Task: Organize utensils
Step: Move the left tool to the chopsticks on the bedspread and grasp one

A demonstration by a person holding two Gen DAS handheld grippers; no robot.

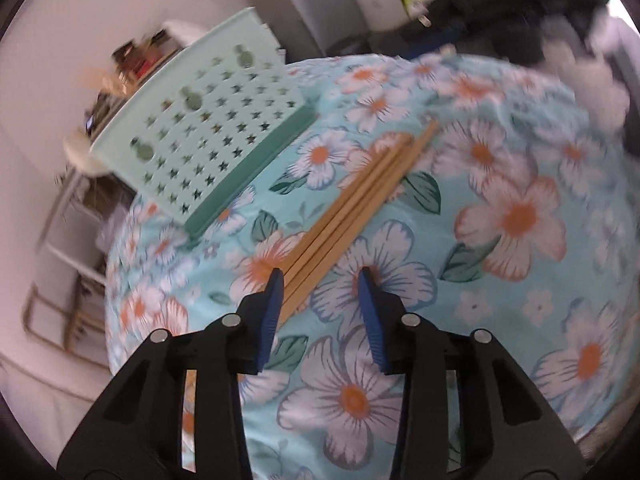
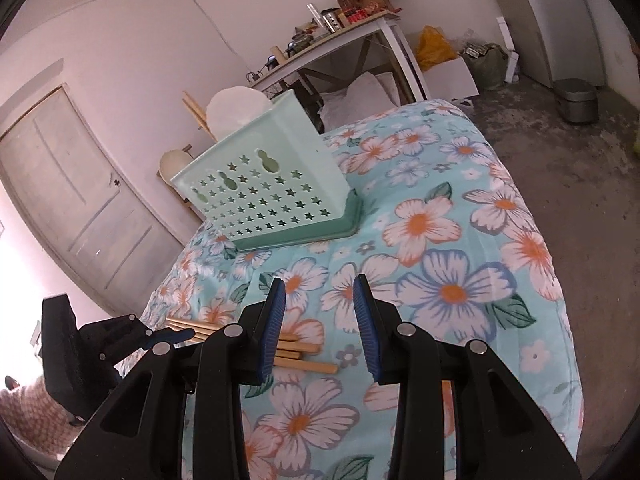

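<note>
Wooden chopsticks (image 1: 360,200) lie bundled on the floral cloth (image 1: 520,280) covering the worktop, their near ends reaching between the spread blue pads of the left tool (image 1: 320,284), which grips nothing. Just beyond them stands a mint-green utensil holder (image 1: 212,136) with star-shaped holes, a dark green base under it. From the right wrist view, the right tool (image 2: 320,292) hangs open and empty above the cloth, with the chopstick ends lying beside its left finger (image 2: 274,320).
</note>
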